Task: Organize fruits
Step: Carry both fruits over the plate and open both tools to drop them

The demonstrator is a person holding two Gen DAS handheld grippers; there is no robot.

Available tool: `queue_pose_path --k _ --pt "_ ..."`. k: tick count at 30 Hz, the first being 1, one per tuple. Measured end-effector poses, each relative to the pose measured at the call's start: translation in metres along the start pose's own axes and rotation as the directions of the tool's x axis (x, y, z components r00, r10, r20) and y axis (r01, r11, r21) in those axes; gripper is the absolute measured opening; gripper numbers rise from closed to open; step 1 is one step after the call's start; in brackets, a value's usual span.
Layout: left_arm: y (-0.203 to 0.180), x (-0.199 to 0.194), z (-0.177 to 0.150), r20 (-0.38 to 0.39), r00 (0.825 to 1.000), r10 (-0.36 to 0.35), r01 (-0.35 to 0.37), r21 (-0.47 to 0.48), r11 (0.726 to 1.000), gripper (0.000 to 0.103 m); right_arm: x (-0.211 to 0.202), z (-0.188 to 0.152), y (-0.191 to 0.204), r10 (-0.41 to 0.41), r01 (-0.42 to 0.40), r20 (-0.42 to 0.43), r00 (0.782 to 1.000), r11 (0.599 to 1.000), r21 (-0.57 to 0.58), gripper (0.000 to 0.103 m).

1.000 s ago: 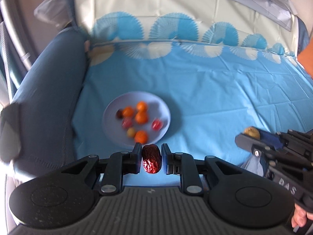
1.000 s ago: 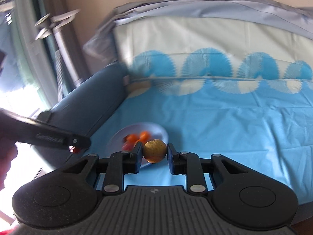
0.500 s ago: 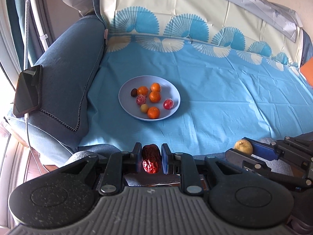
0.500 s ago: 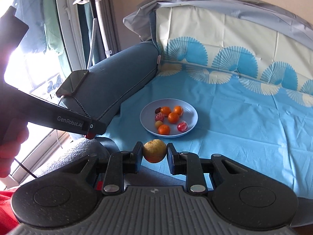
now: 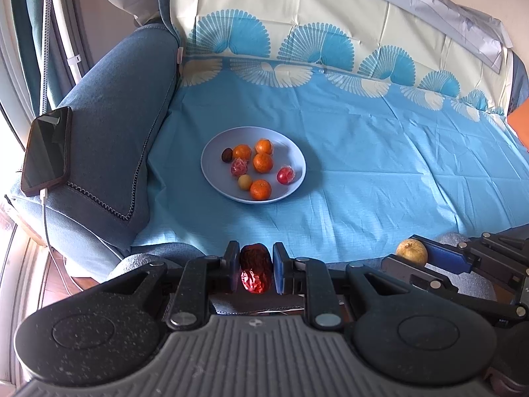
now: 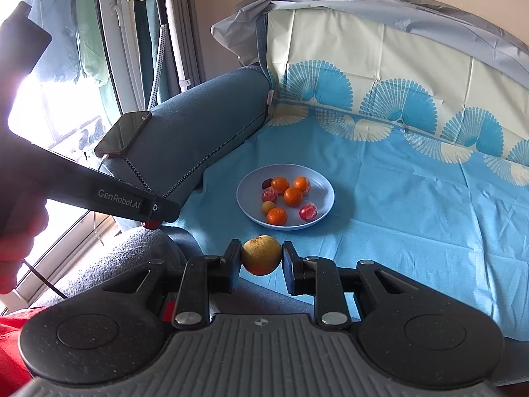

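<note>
A pale blue plate (image 5: 211, 178) (image 6: 325, 185) sits on the blue cloth and holds several small oranges (image 5: 263, 162) (image 6: 293, 196), red fruits and a dark one. My left gripper (image 5: 255, 269) is shut on a dark red date (image 5: 254, 271), held off the sofa's front edge, well short of the plate. My right gripper (image 6: 261, 258) is shut on a yellow-brown round fruit (image 6: 261, 254), also near the front edge. The right gripper with its fruit (image 5: 411, 252) shows at the lower right of the left wrist view. The left gripper (image 6: 155, 213) shows at the left of the right wrist view.
A blue sofa armrest (image 5: 112, 125) (image 6: 198, 125) stands left of the plate with a black phone (image 5: 46, 149) (image 6: 124, 132) on a cable lying on it. The cloth-covered backrest (image 5: 330, 16) rises behind. A white stand (image 6: 165, 26) is by the window.
Both grippers have pulled back and up from the plate, each still holding its fruit. The plate now sits farther away in both views.
</note>
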State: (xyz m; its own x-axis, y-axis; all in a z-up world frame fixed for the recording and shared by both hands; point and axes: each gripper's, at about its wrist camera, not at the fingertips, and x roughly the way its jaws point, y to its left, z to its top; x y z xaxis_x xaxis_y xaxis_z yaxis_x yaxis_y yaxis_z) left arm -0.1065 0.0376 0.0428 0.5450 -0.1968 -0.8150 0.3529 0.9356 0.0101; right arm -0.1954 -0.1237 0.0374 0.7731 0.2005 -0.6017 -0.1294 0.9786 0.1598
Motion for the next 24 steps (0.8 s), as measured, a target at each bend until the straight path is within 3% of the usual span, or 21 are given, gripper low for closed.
queue_pose_path --k 12,24 --pt "0.005 0.016 0.007 -0.029 1.0 -0.007 0.007 -0.01 1.0 0.023 0.015 0.002 -0.003 0.004 -0.003 -0.041 0.999 1.0 0.013 0.027" --pt "0.028 0.069 0.066 -0.03 0.999 0.03 -0.031 -0.045 0.999 0.023 0.083 0.03 -0.017 0.003 -0.001 -0.074 0.997 0.999 0.039 0.027"
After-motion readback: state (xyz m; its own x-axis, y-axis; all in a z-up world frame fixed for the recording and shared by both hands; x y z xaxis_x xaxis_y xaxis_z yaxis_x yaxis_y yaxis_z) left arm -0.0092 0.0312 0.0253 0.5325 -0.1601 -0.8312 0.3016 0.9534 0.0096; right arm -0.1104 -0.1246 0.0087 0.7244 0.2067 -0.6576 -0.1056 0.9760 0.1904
